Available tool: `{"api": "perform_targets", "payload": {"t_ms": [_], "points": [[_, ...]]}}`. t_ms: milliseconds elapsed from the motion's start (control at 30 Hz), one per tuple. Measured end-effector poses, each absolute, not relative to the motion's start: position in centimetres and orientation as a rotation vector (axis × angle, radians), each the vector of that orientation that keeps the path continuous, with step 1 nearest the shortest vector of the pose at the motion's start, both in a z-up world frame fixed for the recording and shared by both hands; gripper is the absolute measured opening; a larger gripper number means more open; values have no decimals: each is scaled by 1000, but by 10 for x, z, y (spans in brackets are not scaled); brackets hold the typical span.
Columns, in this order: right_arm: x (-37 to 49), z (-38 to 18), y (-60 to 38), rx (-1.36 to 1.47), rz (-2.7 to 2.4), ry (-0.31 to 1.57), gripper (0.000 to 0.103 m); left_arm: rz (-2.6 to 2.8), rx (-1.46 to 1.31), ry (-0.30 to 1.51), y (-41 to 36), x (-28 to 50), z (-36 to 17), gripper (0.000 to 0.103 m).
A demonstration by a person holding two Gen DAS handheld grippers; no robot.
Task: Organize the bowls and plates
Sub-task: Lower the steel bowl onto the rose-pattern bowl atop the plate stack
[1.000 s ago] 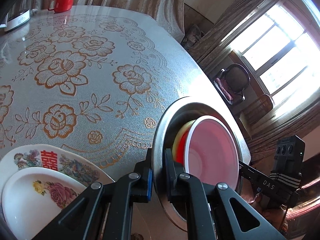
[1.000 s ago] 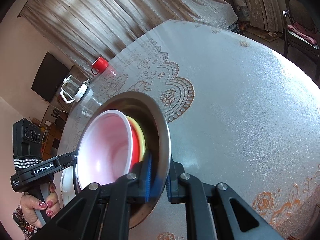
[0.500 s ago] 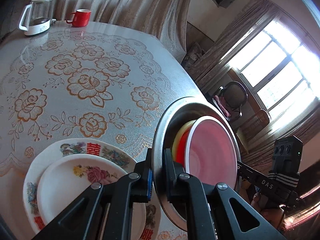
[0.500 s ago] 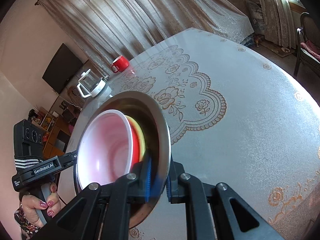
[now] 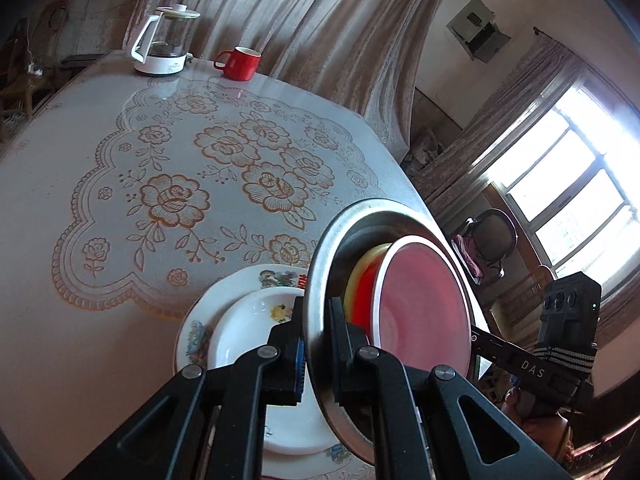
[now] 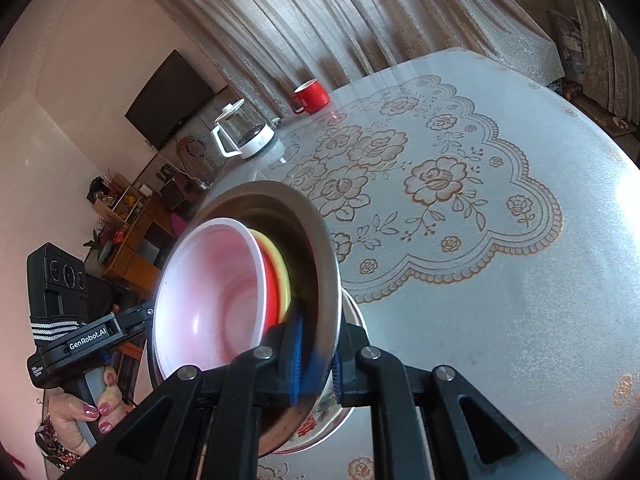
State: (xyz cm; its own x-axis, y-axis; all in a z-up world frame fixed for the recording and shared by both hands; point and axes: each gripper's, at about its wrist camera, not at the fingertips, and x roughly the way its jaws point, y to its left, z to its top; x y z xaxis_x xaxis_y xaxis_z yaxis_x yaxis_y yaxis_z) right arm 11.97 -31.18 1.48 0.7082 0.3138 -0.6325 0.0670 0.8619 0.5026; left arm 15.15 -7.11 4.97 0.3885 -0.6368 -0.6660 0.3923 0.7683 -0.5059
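the steel bowl [image 5: 320, 264] is a wide, dull-shining basin held clear above the tabletop [image 5: 72, 264], each side of its thin rim pinched by a gripper. nested inside it sit three smaller bowls — a yellow bowl [image 5: 362, 264] deepest, a red bowl [image 5: 362, 300] next, and a pink bowl [image 5: 420, 304] with a pale rim on top, its smooth inside facing the cameras.

the left gripper [image 5: 316, 354] has its jaws closed tight on the steel rim, one pad inside, one outside; the right gripper [image 6: 316, 364] clamps the opposite rim the same way. in the right wrist view a hand [image 6: 86, 408] grips the handle of the other device.

the tabletop is round, covered with a frosted cloth printed with gold-brown roses inside a scalloped border. at its far edge stand a glass kettle [image 5: 162, 40] on a white base and, just beside it, a red mug [image 5: 238, 63]. pleated beige curtains [image 5: 320, 40] hang behind; a bright window [image 5: 560, 196] and a dark chair [image 5: 490, 240] lie to one side, a black screen [image 6: 168, 100] on the wall to the other.

below the steel bowl, two floral plates [image 5: 248, 320] rest stacked on the tabletop, the smaller white one on the larger.
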Motion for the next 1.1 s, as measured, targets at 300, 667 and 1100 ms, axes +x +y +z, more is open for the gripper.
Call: {"api": "perform_targets", "payload": {"t_ms": [300, 667, 1100], "points": [[136, 0, -277, 503, 185, 838, 11, -608, -316, 992, -38, 148, 29, 8], [140, -18, -272, 513, 165, 890, 11, -597, -332, 1041, -37, 151, 3, 8], [143, -32, -271, 531, 157, 930, 11, -575, -323, 1065, -37, 154, -11, 8]]}}
